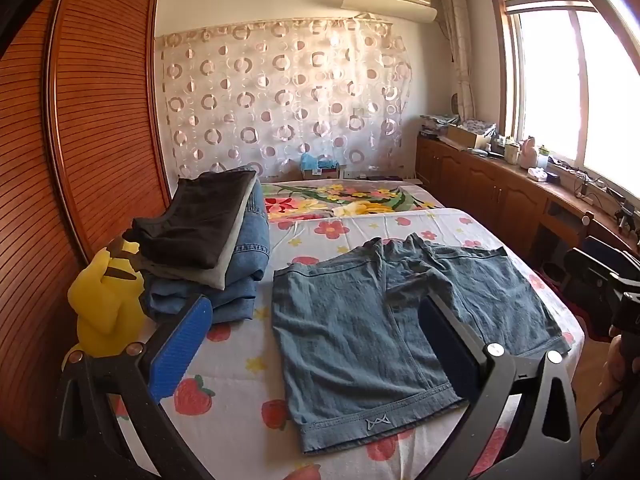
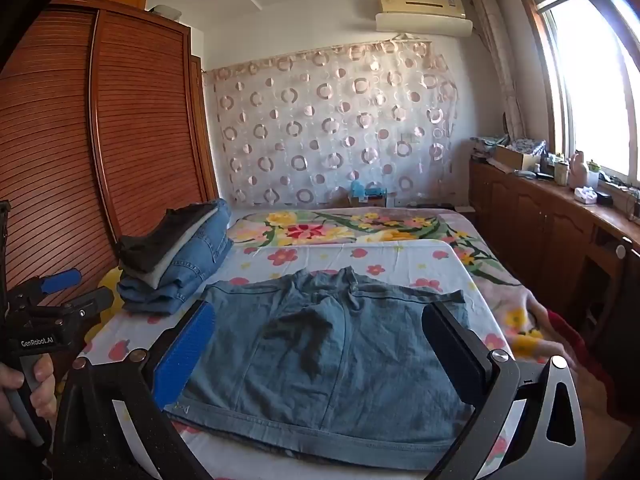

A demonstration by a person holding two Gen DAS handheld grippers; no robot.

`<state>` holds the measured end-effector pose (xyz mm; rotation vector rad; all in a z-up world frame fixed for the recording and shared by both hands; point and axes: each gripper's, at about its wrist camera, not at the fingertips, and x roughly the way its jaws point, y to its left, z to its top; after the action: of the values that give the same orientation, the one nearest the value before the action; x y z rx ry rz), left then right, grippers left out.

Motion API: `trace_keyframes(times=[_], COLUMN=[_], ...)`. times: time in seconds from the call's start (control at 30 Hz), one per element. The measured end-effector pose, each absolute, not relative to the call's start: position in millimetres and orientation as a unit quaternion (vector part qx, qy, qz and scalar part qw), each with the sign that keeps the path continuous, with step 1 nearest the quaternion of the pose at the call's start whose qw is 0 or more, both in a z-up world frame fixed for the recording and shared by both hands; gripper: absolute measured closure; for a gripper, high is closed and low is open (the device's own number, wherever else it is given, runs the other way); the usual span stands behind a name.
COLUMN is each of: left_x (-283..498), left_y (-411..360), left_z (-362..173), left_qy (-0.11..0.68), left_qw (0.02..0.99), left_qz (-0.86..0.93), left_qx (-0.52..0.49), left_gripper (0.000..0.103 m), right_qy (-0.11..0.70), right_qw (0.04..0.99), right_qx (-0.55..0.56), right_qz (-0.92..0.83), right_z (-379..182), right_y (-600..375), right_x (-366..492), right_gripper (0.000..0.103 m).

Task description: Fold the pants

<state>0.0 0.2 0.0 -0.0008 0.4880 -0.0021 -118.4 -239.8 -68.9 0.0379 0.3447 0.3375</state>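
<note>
Blue denim shorts lie flat on the flowered bed sheet, legs spread, hems toward me; they also show in the right wrist view. My left gripper is open and empty, hovering above the shorts' left leg. My right gripper is open and empty above the shorts' near hems. The left gripper also shows at the left edge of the right wrist view, held in a hand.
A stack of folded pants sits on the bed's left side, also in the right wrist view. A yellow plush toy lies beside it. A wooden wardrobe stands left, a cabinet under the window right.
</note>
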Motion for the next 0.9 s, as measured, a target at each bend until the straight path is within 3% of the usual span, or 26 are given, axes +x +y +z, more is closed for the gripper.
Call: trace_keyframes(times=[0.9], left_x=[-0.3], left_y=[-0.6], left_z=[-0.2], left_qy=[0.236], left_qw=[0.972], left_qz=[0.003], left_qx=[0.008], left_gripper=[0.000], right_qy=[0.178], right_qw=[0.970], right_qx=[0.022], right_qz=[0.163], right_z=[-70.9], right_y=[-240.0], right_x=[-120.2], right_gripper=[0.000])
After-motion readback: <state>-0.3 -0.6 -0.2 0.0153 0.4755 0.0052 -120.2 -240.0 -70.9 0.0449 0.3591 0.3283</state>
